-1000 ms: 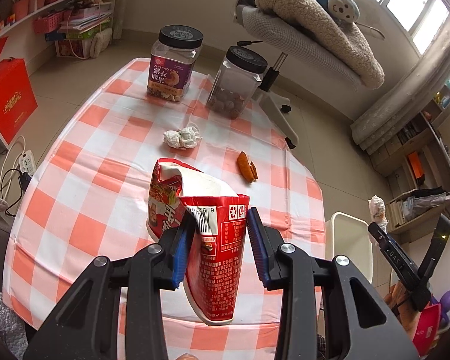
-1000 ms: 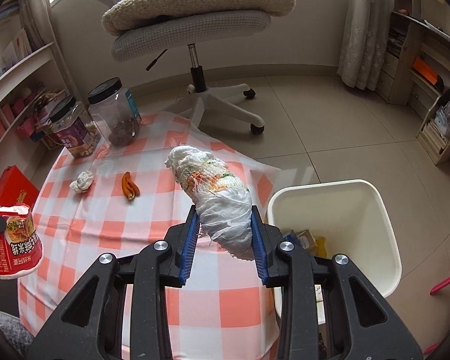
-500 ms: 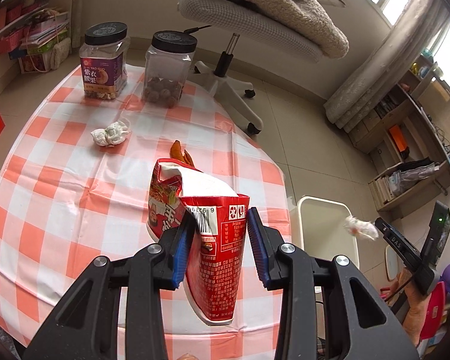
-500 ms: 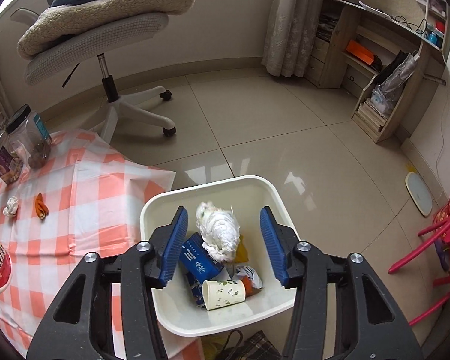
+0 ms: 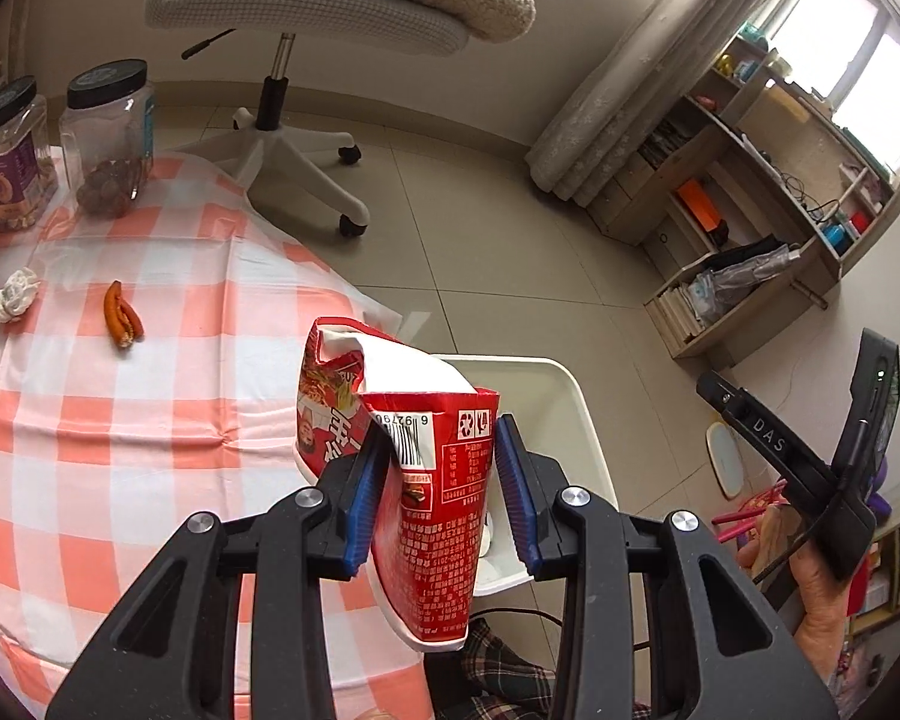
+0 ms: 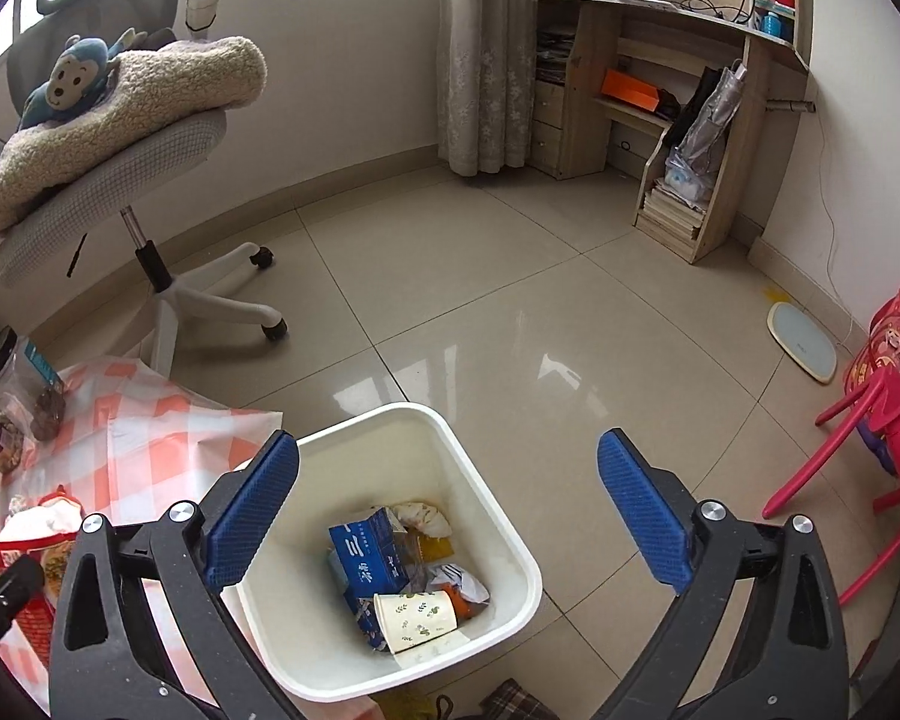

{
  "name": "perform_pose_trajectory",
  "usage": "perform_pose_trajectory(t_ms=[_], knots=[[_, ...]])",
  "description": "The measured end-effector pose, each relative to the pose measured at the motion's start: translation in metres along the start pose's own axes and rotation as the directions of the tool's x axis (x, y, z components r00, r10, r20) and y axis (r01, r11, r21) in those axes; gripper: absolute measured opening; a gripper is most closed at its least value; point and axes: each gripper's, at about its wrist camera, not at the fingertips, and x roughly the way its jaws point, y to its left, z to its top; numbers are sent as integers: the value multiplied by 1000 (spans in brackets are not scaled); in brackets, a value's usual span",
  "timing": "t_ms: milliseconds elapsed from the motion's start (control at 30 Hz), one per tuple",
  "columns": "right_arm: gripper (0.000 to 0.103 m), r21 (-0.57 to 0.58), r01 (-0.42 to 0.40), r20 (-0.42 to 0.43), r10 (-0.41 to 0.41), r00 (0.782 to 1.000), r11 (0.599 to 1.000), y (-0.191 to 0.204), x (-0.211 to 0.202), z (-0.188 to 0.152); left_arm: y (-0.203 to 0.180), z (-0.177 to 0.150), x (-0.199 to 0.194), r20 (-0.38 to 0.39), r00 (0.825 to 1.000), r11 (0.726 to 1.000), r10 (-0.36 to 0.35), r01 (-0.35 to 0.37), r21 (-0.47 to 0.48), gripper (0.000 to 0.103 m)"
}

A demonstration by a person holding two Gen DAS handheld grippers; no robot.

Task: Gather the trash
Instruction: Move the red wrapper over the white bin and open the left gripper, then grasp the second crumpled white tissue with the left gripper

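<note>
Jaws of the left gripper (image 5: 444, 489), left wrist view: blue pads pressed onto both sides of a red snack bag (image 5: 426, 480), pinching it. Bag held upright, long axis vertical, torn white-lined mouth pointing up and away, bottom seam hanging below the pads. Bag sits over the edge where the checked tablecloth (image 5: 120, 420) ends and the white bin (image 5: 564, 420) begins; bin rim shows just behind and right of the bag. On the cloth, well apart from the bag: an orange peel (image 5: 123, 315), a crumpled white tissue (image 5: 12, 297), two black-lidded jars (image 5: 108, 138) at the far corner. Beyond the cloth edge, bare tiled floor runs to an office chair (image 5: 306, 18) and a bookshelf (image 5: 744, 252). Right gripper (image 5: 810, 456) visible at the right margin, above the floor.

Jaws of the right gripper (image 6: 447, 507), right wrist view: spread wide, nothing between the pads, hanging over the bin (image 6: 510, 540). Bin stands on the floor, touching the draped cloth corner (image 6: 150, 426). Contents: a blue carton (image 6: 366, 552), a paper cup (image 6: 417, 621) lying on its side, a crumpled white wad (image 6: 417, 513), assorted wrappers. Snack bag (image 6: 36, 546) at the left margin, over the cloth. Open tiles surround the bin ahead and to the right; a red chair (image 6: 858, 420) stands at the far right.
</note>
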Motion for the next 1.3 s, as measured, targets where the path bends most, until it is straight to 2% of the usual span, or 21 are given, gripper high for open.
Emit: perform_pose_trajectory(t_ms=[300, 367, 400, 567, 667, 733, 867, 933, 1067, 1133, 1200, 1300], knots=[[96, 119, 0, 21, -2, 1000, 993, -39, -4, 10, -63, 10, 48, -71, 992, 993, -106, 109, 36, 39], [96, 135, 2, 21, -5, 1000, 991, -44, -4, 11, -66, 13, 51, -60, 993, 994, -104, 106, 32, 60], [96, 138, 2, 19, -5, 1000, 990, -44, -3, 11, -66, 15, 49, -46, 994, 994, -102, 103, 33, 62], [96, 103, 5, 23, -7, 1000, 995, -37, -3, 10, -56, 15, 35, 1, 999, 997, -54, 54, 63, 64], [96, 63, 2, 22, -3, 1000, 998, -22, -4, 7, -42, 14, 24, 43, 999, 997, 19, -23, 78, 65], [96, 26, 5, 23, -6, 1000, 1000, -8, -5, 5, -33, 12, 16, 82, 993, 990, 83, -91, 103, 68], [96, -64, -2, 18, 3, 1000, 998, 27, -7, -2, -9, 11, 3, 149, 967, 965, 208, -228, 133, 76], [96, -104, -26, 3, 27, 1000, 994, 46, -7, -5, 10, 13, 0, 167, 945, 944, 282, -304, 128, 83], [96, -174, -69, -26, 66, 998, 982, 82, -7, -13, 62, 23, -2, 154, 898, 899, 413, -429, 91, 83], [96, -214, -88, -35, 82, 996, 973, 99, -7, -18, 95, 32, -1, 123, 868, 868, 482, -492, 70, 83], [96, -249, -105, -47, 97, 994, 963, 116, -8, -23, 131, 40, 2, 76, 830, 828, 552, -557, 69, 83], [96, -292, -139, -72, 123, 990, 946, 138, -7, -30, 184, 51, 4, 33, 785, 783, 618, -619, 61, 83]])
